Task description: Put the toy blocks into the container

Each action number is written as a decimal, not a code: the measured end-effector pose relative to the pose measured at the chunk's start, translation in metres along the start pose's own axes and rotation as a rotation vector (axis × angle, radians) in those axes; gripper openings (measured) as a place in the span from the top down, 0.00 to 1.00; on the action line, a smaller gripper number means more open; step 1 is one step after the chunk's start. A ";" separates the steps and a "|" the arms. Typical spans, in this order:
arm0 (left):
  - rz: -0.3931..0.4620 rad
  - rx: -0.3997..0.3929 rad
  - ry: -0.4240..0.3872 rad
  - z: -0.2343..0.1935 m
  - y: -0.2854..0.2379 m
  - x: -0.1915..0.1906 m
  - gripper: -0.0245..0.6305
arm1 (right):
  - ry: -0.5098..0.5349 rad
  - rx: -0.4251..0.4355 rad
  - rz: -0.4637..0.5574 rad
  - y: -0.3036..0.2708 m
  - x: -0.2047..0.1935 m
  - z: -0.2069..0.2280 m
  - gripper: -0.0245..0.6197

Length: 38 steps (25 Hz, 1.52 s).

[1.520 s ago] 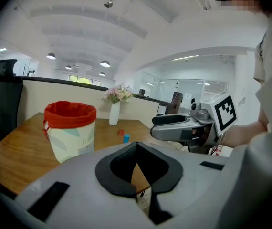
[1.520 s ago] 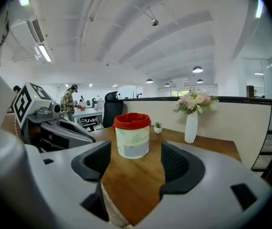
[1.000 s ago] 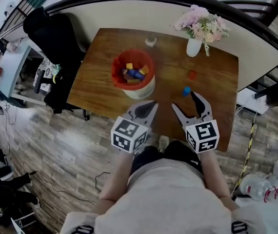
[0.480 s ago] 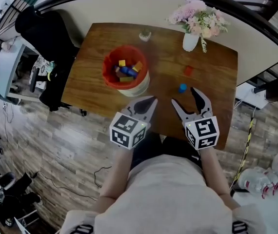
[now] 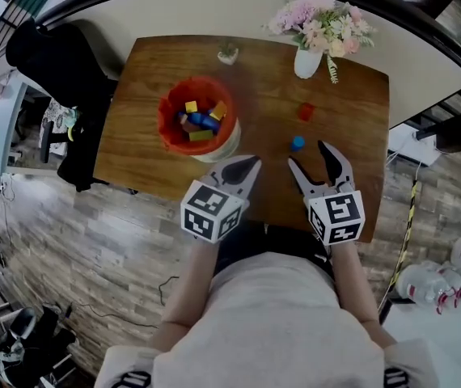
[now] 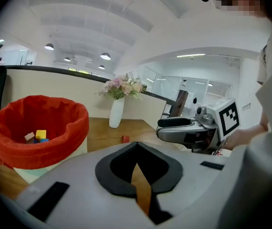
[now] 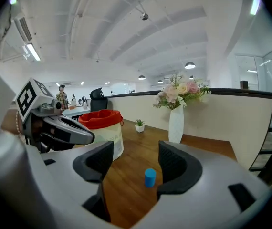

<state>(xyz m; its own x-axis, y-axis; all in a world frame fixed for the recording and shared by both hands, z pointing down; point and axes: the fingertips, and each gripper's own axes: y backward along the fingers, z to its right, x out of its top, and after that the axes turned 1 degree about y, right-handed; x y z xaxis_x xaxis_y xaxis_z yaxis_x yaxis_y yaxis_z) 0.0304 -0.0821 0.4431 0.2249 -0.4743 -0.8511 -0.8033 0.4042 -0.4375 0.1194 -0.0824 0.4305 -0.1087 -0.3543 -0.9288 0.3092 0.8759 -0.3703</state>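
On the right gripper (image 7: 135,168) the fingers are standing spread, having just been closing a little, with nothing between them. The blue block (image 7: 150,177) is sitting on the worktop (image 7: 126,194) just ahead, nearer the right finger. On the left gripper (image 6: 137,151) the fingers are pressing together, empty. Risk: an off-centre approach could be knocking the block over and rolling it away from the container (image 5: 163,115).

The head view looks steeply down from above the person, taking in the whole bench (image 5: 255,79). Both gripper views sit low at its near edge, facing far across it, sharing the red container (image 6: 40,123) and white vase (image 7: 176,124)
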 end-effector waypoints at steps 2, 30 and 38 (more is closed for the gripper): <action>-0.016 -0.017 -0.002 -0.003 -0.004 -0.001 0.94 | -0.004 -0.010 -0.016 -0.004 -0.003 0.002 0.52; -0.189 -0.208 -0.017 -0.019 -0.066 -0.061 0.94 | -0.114 -0.125 -0.297 -0.071 -0.110 0.038 0.60; -0.188 -0.215 -0.019 -0.024 -0.070 -0.061 0.94 | -0.097 -0.145 -0.304 -0.081 -0.117 0.041 0.70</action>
<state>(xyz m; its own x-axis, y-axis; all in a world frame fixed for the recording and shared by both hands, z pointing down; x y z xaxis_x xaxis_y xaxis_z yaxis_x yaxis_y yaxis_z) 0.0596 -0.1004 0.5324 0.3899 -0.5095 -0.7671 -0.8444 0.1346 -0.5186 0.1454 -0.1253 0.5694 -0.0830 -0.6293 -0.7727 0.1387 0.7605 -0.6343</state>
